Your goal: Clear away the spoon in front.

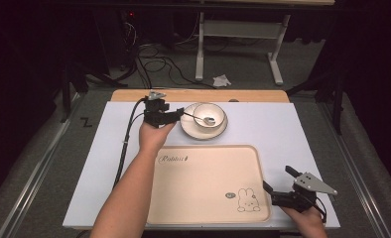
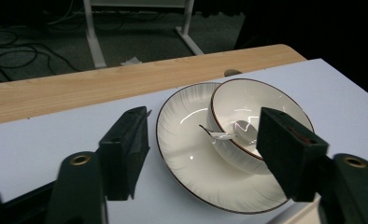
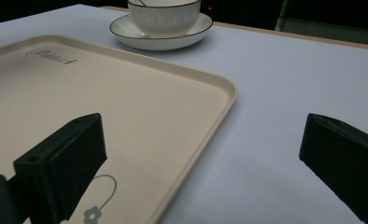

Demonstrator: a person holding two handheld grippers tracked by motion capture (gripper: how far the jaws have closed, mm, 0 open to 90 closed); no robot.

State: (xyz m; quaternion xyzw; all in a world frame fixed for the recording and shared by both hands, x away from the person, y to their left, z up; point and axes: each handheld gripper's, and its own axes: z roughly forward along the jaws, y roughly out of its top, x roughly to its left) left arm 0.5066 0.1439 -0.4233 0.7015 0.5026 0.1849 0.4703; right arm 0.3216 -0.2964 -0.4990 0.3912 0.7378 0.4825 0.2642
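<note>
A white-topped table [image 1: 283,129] carries a saucer [image 1: 189,130] and a tray [image 1: 203,183].

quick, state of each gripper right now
left gripper: open, jaws around the plate and bowl, gripping nothing.
right gripper: open, empty, over the tray edge.

spoon [image 1: 202,118] | metal | bowl end in white bowl [image 1: 209,115] | handle over rim | on saucer [image 1: 189,130]

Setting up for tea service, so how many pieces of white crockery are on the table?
2: a bowl with a spoon in it, sitting on a saucer, both just beyond the tray. Nothing seems hidden.
</note>
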